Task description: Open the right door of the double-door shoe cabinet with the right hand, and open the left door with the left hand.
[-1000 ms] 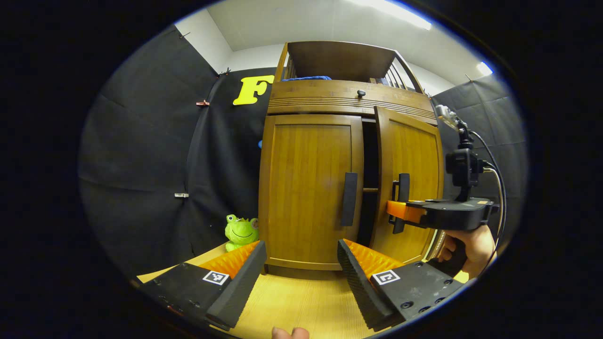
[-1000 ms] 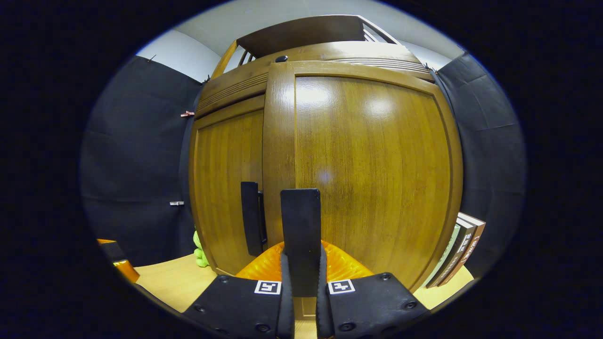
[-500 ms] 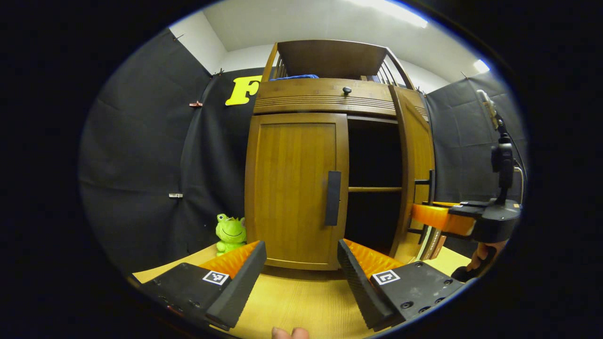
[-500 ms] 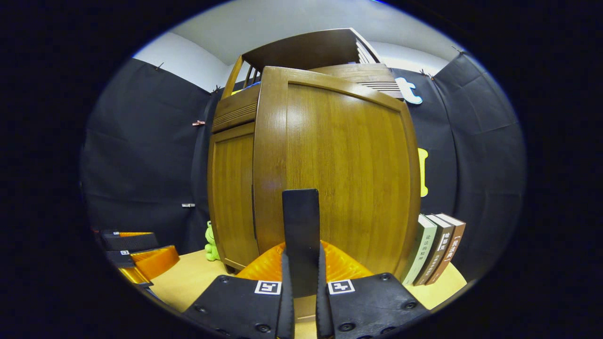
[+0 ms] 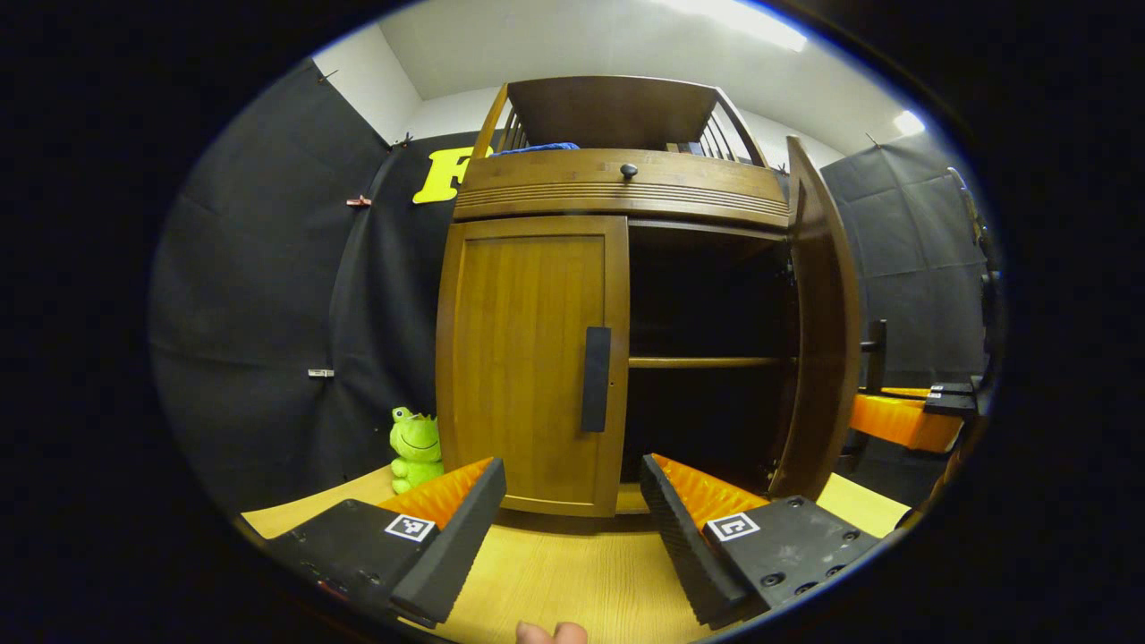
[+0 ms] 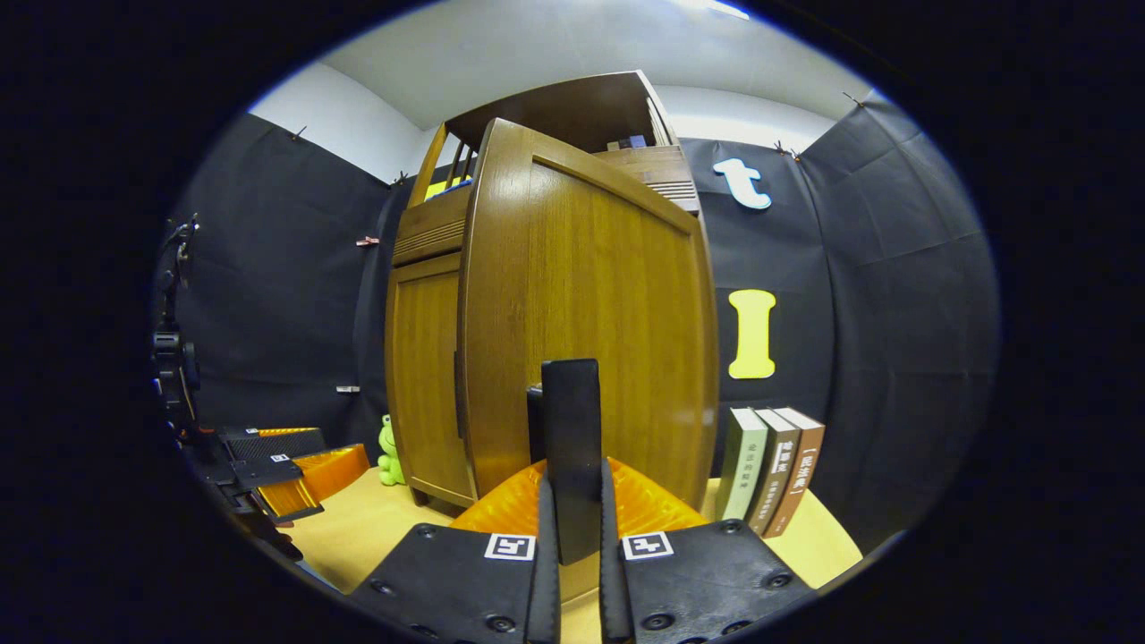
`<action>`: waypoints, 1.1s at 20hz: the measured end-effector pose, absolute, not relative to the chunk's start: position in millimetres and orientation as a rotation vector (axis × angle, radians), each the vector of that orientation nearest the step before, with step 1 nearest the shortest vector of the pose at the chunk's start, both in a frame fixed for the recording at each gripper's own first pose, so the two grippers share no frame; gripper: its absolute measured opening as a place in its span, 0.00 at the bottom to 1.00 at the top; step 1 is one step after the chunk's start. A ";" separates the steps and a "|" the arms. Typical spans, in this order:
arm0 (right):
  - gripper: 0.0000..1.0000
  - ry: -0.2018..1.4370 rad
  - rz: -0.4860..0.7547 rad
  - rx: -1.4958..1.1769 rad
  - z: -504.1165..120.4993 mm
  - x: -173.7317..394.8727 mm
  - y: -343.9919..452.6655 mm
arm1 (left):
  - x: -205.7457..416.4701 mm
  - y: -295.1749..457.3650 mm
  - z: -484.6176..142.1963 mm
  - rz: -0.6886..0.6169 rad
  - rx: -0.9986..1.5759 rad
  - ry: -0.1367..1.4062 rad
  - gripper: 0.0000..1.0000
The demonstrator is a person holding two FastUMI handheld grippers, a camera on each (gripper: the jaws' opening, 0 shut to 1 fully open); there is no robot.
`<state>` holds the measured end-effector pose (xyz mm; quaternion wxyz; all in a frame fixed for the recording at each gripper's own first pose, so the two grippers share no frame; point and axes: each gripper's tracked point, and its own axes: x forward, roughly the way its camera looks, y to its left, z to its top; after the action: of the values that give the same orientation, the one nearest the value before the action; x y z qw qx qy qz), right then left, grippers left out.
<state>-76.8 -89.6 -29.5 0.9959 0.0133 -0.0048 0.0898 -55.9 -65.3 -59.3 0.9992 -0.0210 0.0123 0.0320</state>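
- The shoe cabinet (image 5: 617,179) stands on the table (image 5: 555,572), at 12 o'clock in the left gripper view.
- Its right door (image 6: 590,313) is swung wide open. Inside it looks dark, with one shelf (image 5: 707,362) across.
- The right gripper (image 6: 572,546) pinches the right door's handle (image 6: 572,438) tight between both fingers.
- The left door (image 5: 528,358) is shut. Its handle (image 5: 596,379) is bare.
- The left gripper (image 5: 572,501) is spread wide, near the left door but not touching it.
- A green frog toy (image 5: 414,447) sits at 9 o'clock of the cabinet.
- Three books (image 6: 774,465) stand at 3 o'clock of the open door.
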 end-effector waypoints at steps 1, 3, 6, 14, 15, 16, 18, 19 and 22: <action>0.16 -0.012 0.166 0.019 -28.7 -80.3 -97.4 | -54.8 -67.9 -58.9 0.061 -0.041 0.026 0.94; 0.25 -0.016 0.134 0.009 -26.0 -88.9 -114.2 | -51.6 -76.2 -58.4 0.049 -0.040 0.027 0.94; 0.15 -0.013 0.067 -0.017 -24.1 -96.7 -145.5 | -49.3 -85.7 -58.9 0.032 -0.036 0.027 0.94; 0.14 -0.003 -0.043 -0.010 -25.4 -112.3 -207.0 | -44.7 -101.1 -57.3 0.009 -0.032 0.026 0.94; 0.14 -0.007 -0.062 -0.018 -24.4 -115.4 -215.3 | -44.2 -101.8 -56.8 0.007 -0.031 0.027 0.93; 0.13 -0.014 -0.087 -0.019 -21.9 -117.8 -225.2 | -43.8 -102.1 -56.9 0.007 -0.032 0.026 0.94; 0.13 -0.036 -0.134 -0.022 -15.3 -123.1 -241.6 | -42.7 -100.8 -56.9 0.009 -0.036 0.028 0.95; 0.13 -0.038 -0.143 -0.020 -15.4 -124.0 -244.8 | -41.6 -101.0 -56.2 0.009 -0.037 0.029 0.94; 0.14 -0.034 -0.139 0.003 -20.1 -122.3 -249.3 | -38.8 -104.2 -54.6 0.005 -0.037 0.026 0.93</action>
<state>-122.3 -249.3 -20.1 0.9975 0.0014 -0.0172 -0.0692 -38.8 -104.2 -54.6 0.9997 -0.0183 0.0131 0.0027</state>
